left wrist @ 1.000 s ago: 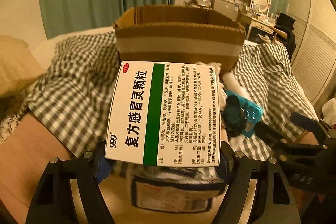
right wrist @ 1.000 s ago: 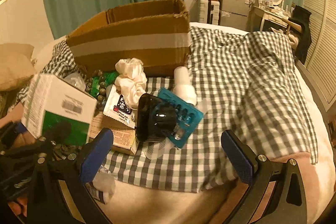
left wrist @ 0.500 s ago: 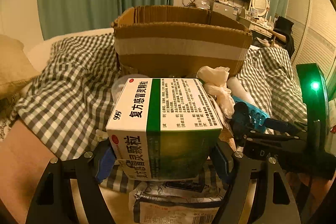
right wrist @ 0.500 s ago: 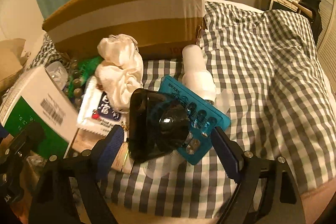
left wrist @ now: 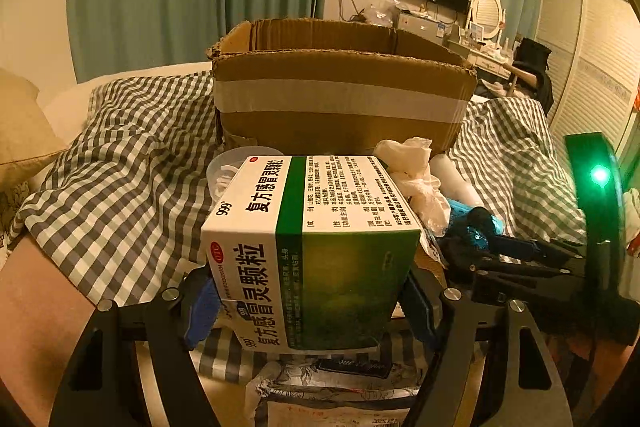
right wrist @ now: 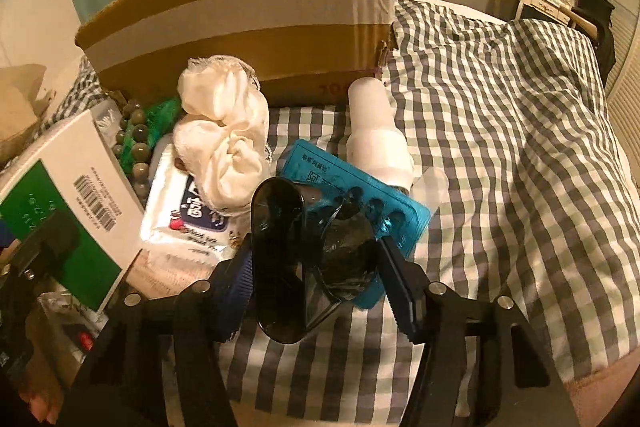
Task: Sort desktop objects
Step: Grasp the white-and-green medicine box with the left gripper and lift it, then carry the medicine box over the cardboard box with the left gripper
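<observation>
Cardboard is the anchor here: the open cardboard box [left wrist: 344, 95] is sitting on the checked bedcover [right wrist: 500, 131], and everything waiting to be sorted is piled right in front of its taped side.

The left tongs [left wrist: 308, 307] are gripping the green-and-white medicine box [left wrist: 312, 251], blue pads pressing on both sides, and they're carrying it clear of the pile, just short of the cardboard box and about level with its lower half. For a clean drop I'd be lifting higher before going forward, because the near wall is taller than where the load is riding now. Keep it level too; it's a wide grip on a smooth carton, so tilting is probably how it slips.

The right tongs [right wrist: 316, 283] have just been closing, and the black glossy holder thing [right wrist: 280, 263] is sitting between the pads. I honestly can't tell whether they're pressing on it yet or only bracketing it. It's lying on top of the teal blister pack [right wrist: 360, 187], out in front of the cardboard box's right corner, with the white bottle [right wrist: 376, 131] just behind it and the cream scrunchie [right wrist: 224, 131] to its left.

What matters there, I reckon: squeeze the black piece alone, since the teal pack's edge is right by the right-hand pad and could come up with it. It looks shiny and rounded, so a firm centred pinch before lifting seems wise.
</observation>
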`<control>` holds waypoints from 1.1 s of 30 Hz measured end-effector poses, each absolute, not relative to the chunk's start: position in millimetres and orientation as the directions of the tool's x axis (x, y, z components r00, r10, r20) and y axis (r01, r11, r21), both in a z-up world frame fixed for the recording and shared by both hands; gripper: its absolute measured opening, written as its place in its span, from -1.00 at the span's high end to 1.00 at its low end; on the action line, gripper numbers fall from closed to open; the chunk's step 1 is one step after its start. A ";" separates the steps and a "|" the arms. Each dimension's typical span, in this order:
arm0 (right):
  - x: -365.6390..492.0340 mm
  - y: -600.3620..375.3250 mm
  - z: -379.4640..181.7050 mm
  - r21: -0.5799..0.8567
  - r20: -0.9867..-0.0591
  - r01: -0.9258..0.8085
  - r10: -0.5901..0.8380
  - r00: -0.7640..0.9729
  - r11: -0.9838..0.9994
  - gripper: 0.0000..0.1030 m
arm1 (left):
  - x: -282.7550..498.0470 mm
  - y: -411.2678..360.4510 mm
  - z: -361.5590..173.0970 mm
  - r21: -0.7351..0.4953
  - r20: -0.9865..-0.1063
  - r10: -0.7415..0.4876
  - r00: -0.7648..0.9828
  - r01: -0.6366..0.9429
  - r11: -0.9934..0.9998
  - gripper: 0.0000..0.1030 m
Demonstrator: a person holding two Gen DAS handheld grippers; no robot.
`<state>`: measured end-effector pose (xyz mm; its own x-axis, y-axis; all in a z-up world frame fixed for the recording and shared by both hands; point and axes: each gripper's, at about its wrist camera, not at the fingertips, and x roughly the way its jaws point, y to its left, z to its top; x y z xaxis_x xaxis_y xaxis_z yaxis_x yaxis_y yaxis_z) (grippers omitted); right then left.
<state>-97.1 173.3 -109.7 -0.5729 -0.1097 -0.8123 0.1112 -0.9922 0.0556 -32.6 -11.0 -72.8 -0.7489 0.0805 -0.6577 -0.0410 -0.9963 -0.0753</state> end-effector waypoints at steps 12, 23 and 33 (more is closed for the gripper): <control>-53.8 169.0 -56.5 0.025 -0.731 0.122 -0.102 -0.675 -0.992 -0.14 | -14.5 -6.5 -41.8 -0.069 -0.597 0.076 -0.799 -0.043 -0.997 -0.51; -20.1 164.4 3.2 -0.006 -0.638 0.144 -0.107 -0.762 -0.990 -0.14 | 9.4 0.9 2.4 -0.063 -0.505 0.081 -0.859 -0.057 -0.996 -0.51; -1.0 161.8 50.8 -0.030 -0.574 0.165 -0.118 -0.810 -0.986 -0.14 | 17.3 5.9 45.2 -0.039 -0.442 0.096 -0.892 -0.088 -0.995 -0.51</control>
<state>-1.0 161.8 50.8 -0.8103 -0.1183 -0.5740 0.1654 -0.9858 -0.0304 17.3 5.9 45.2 -0.8919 0.0962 -0.4419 -0.0878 -0.9954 -0.0394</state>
